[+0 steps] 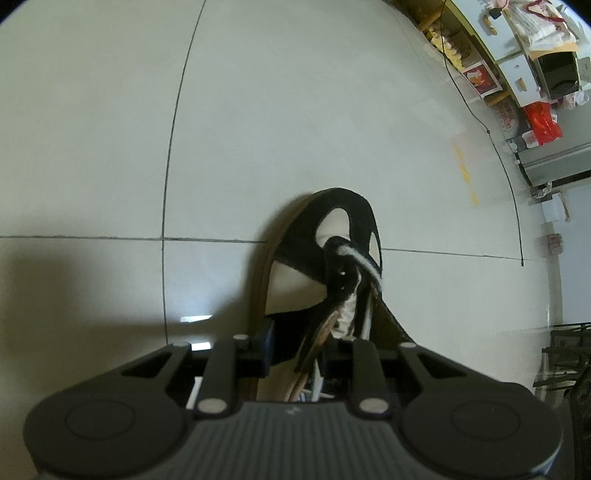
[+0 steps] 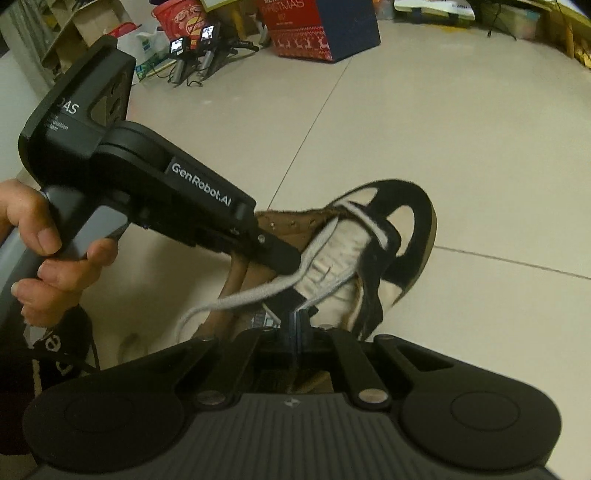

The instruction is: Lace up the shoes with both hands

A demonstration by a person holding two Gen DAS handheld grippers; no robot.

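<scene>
Shoe on tiled floor, long axis running ahead of both hand-held grippers, toe far. Left hand-held gripper nearer eyelets, pinched shut on lace. Right hand-held gripper closed on tongue edge. Suede-like black overlays, cream fabric, woolly flat lace.

One black-and-cream shoe, one white lace, two black grippers, the left gripper and the right gripper, one hand, one red Christmas box, one red tub, two small camera screens
</scene>
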